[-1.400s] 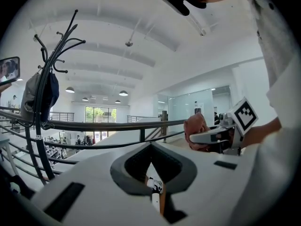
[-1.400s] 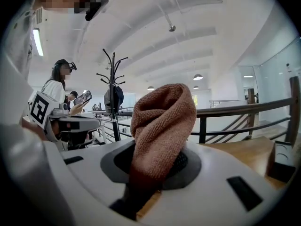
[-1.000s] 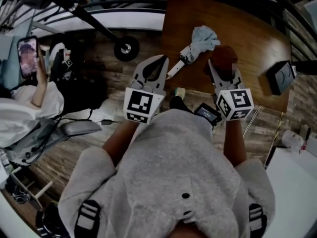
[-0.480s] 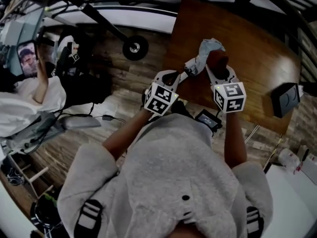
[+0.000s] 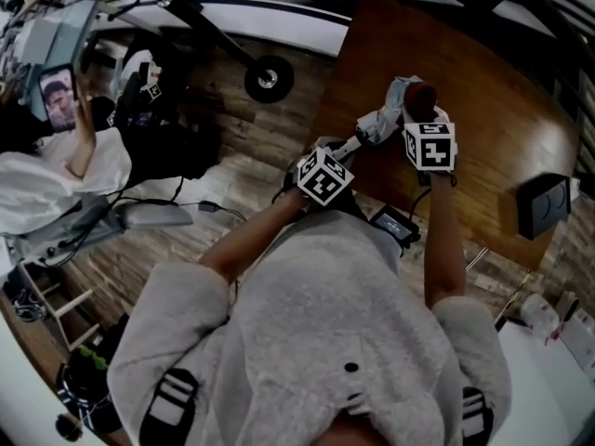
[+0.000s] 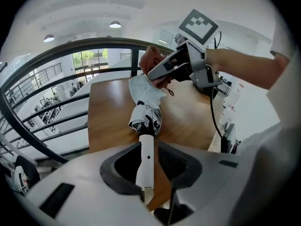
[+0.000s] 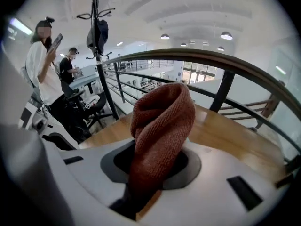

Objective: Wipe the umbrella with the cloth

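Left gripper [image 6: 150,161]: jaws have just been opening, now slightly apart, white handle [image 6: 146,145] between them, not clamped. Right gripper [image 7: 155,166]: jaws pinched on the red cloth [image 7: 162,121]. Folded umbrella [image 6: 146,102] lies on the wooden table [image 6: 108,121], cloth at its far end.

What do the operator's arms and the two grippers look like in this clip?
The left gripper and right gripper have pale grey shells with dark-rimmed jaws and a white cube of black square markers. A black cable trails from the right one. The person wears a grey short-sleeved top. The left jaws have just been opening, umbrella handle between them.
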